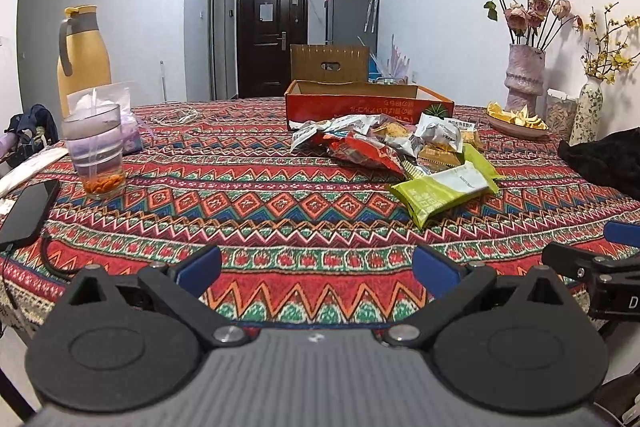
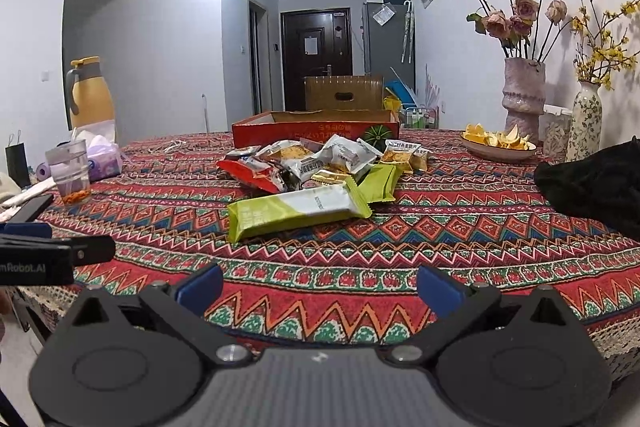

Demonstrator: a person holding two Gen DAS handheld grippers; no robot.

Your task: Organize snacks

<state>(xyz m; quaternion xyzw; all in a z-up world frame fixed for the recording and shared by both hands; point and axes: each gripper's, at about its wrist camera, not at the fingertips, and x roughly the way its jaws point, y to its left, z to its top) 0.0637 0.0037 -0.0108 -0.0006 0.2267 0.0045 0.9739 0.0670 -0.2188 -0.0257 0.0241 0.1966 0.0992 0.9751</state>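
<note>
Snack packets (image 2: 316,167), green, white, red and gold, lie heaped before a red box (image 2: 316,131); left gripper (image 1: 316,269) and right gripper (image 2: 320,285) both gape wide, empty.

Loose snack packets (image 2: 312,171) heaped before open red box (image 2: 316,131) on tablecloth

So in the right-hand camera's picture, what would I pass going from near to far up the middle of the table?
Right gripper → green snack packet → heap of snack packets → red box.
</note>
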